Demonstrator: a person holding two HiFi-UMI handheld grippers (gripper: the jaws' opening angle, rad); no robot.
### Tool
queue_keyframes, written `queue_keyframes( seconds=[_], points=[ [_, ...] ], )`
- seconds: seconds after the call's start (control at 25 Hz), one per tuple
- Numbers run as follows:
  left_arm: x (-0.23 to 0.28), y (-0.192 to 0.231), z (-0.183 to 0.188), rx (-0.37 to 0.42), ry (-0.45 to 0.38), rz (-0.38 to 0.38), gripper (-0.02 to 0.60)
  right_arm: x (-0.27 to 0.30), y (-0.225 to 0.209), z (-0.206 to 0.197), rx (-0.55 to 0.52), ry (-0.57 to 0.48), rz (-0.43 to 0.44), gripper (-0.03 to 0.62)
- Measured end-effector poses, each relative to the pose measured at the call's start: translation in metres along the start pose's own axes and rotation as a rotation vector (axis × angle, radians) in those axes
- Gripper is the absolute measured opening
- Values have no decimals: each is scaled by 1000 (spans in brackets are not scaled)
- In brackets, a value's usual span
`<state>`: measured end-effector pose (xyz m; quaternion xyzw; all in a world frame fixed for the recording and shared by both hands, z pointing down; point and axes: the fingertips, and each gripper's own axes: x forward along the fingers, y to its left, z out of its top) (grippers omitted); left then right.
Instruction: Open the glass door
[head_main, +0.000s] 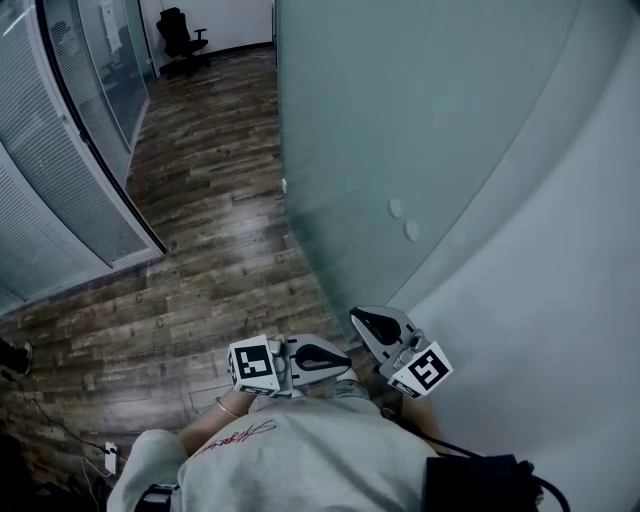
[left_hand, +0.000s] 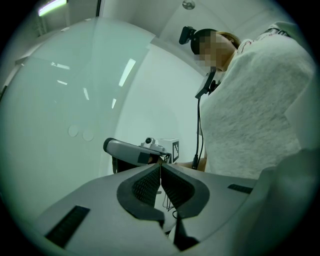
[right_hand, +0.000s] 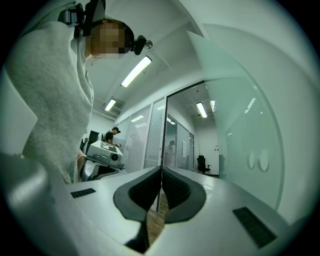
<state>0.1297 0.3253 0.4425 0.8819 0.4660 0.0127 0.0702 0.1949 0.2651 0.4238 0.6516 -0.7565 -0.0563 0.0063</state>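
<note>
Where the task's thing stands: the tall frosted pale-green glass door fills the head view from 12 to 2 o'clock of the person, and its left edge runs down over the floor.
Door fittings: two small round discs sit side by side on the pane.
Left hand-held gripper: its jaws are pressed together with nothing between them. It points level toward 3 o'clock, at the other tool, with its marker cube at the 9 o'clock end.
Right hand-held gripper: its jaws are together and empty. It points level toward 12 o'clock along the corridor, with the door just beside it at its 2 o'clock. Whether its body touches the pane cannot be told.
Person: a grey knit sweater shows at 6 o'clock of the head view. Both tools are close in front of the chest, near each other but apart.
Wall: a plain white wall at 3 to 4 o'clock meets the door.
Floor: a dark wood-plank floor runs from 9 to 12 o'clock.
Partitions: glass office partitions with slatted blinds stand at 10 o'clock.
Far end: a black office chair stands at 11 o'clock, well apart from the door.
Background: a second person in a dark cap shows at 9 o'clock of the right gripper view.
</note>
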Motion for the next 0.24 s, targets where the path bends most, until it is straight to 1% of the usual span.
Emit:
queue_keyframes(
  seconds=[0.24],
  points=[
    [1,-1,2,13,-22,-3,18,-1,0,8,-9,-13,1,21]
  ],
)
